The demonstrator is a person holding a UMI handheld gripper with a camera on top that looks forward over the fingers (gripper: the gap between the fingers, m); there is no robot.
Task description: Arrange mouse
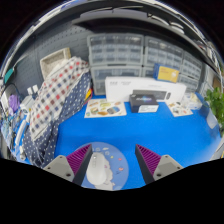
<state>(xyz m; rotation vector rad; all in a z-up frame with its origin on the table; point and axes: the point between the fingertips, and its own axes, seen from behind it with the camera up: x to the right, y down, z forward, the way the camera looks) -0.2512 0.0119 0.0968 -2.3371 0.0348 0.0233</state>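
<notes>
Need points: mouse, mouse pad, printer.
mouse (100, 172): gripper view, middle of its white back, between the open fingers.
mouse pad (112, 153): gripper view, bare round surface just beyond the mouse.
printer (144, 99): gripper view, dark front at the blue table's far edge.

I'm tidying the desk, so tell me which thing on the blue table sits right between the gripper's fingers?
The white mouse, resting on a round pad between the open gripper fingers; the printer and papers lie far beyond.
</notes>
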